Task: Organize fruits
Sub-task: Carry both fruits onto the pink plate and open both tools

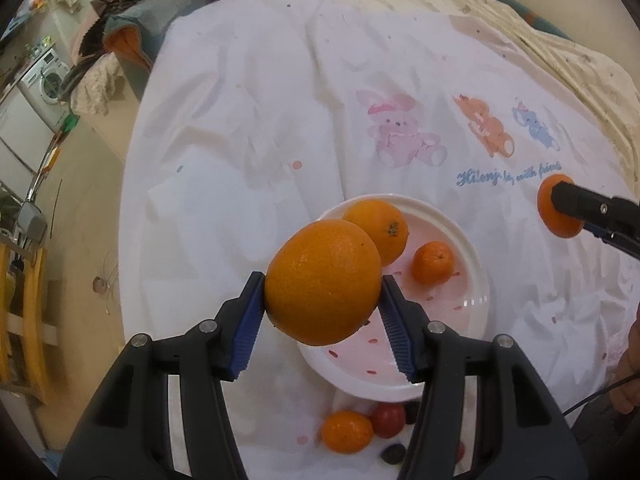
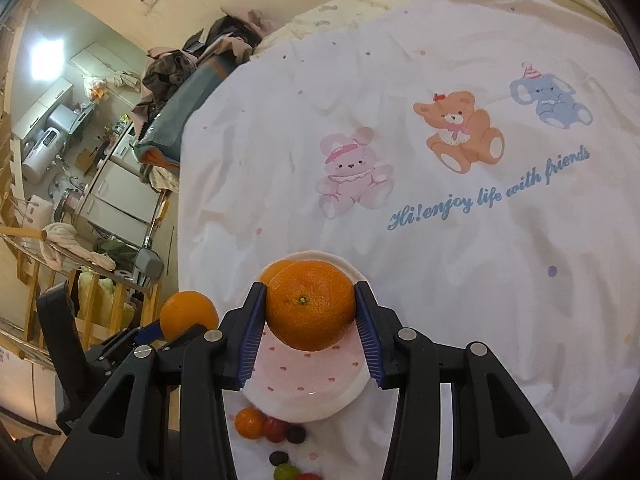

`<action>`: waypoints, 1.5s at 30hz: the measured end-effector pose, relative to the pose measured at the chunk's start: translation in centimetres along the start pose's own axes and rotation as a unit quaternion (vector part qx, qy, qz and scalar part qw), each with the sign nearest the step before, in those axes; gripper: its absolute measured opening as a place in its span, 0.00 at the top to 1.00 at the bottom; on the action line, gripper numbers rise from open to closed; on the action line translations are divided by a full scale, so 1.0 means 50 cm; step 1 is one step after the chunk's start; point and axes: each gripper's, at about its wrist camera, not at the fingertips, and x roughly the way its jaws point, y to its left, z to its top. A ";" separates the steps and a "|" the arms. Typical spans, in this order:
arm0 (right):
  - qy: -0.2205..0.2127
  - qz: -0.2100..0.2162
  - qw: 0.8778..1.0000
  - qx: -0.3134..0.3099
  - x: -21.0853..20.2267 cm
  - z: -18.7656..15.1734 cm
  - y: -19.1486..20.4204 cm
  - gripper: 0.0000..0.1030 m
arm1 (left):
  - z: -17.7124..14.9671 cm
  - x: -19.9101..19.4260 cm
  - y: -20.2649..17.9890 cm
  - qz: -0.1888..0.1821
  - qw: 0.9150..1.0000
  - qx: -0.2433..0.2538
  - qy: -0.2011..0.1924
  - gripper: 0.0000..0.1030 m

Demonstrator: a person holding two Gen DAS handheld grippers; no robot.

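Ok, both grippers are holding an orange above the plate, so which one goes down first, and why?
Probably lower the left gripper and release its large orange onto the bare near part of the plate. Two oranges already fill the far side, and the right gripper with its orange can follow.

Five orange citrus fruits:
- two are held, the large orange (image 1: 322, 282) in the left gripper (image 1: 322, 278) and the second orange (image 2: 311, 310) in the right gripper (image 2: 310, 286)
- two lie on the plate, the plate orange (image 1: 378, 230) and the small mandarin (image 1: 433, 262)
- one loose mandarin (image 1: 347, 431) lies on the bed sheet (image 2: 440, 280)

One pink-spotted plate (image 1: 476, 280).

Five small loose fruits:
- two red, the red fruit (image 2: 275, 428) and the cut-off red fruit (image 2: 310, 477)
- two dark, the dark fruit (image 2: 297, 435) and the lower dark fruit (image 2: 279, 458)
- one green fruit (image 2: 286, 471)

Two grippers, each with two blue-padded jaws.
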 end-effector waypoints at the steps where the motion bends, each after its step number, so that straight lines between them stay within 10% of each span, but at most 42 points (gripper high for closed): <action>1: 0.003 0.000 1.000 0.001 0.007 0.003 -0.003 0.56 | -0.001 0.009 0.002 -0.003 1.000 0.000 0.003 0.49; 32: 0.081 0.017 0.996 0.025 0.217 0.022 -0.037 0.53 | -0.012 0.145 -0.016 -0.025 0.996 0.018 0.090 0.46; 35: 0.077 0.026 0.996 0.039 0.212 0.024 -0.037 0.23 | -0.010 0.149 -0.021 -0.017 0.995 0.027 0.095 0.41; 45: 0.052 0.030 0.997 0.039 0.177 0.040 -0.029 0.20 | -0.013 0.154 -0.018 -0.004 0.995 0.034 0.098 0.27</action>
